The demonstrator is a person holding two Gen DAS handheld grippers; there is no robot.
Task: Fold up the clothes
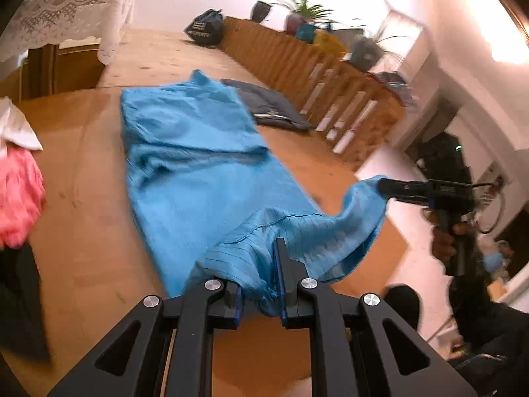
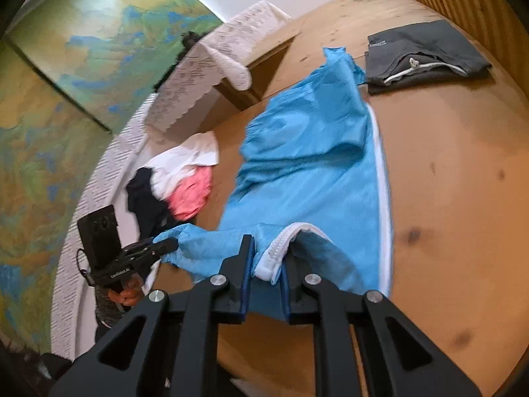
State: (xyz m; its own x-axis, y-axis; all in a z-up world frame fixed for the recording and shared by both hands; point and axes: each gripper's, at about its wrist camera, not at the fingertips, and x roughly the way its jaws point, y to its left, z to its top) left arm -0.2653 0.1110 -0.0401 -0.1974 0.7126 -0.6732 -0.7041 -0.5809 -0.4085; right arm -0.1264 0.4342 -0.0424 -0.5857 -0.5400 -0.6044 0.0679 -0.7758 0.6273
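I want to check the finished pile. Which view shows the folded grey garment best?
The right wrist view: the folded grey garment lies fully in sight, sharp enough to show its white drawstring. In the left wrist view it is blurred, smaller, and partly hidden behind the blue garment.

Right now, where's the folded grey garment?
The folded grey garment lies on the wooden table, far right in the right wrist view, beside the blue garment's far end.

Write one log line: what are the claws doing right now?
left claw: shut on blue garment | right claw: shut on blue garment | near edge lifted | table
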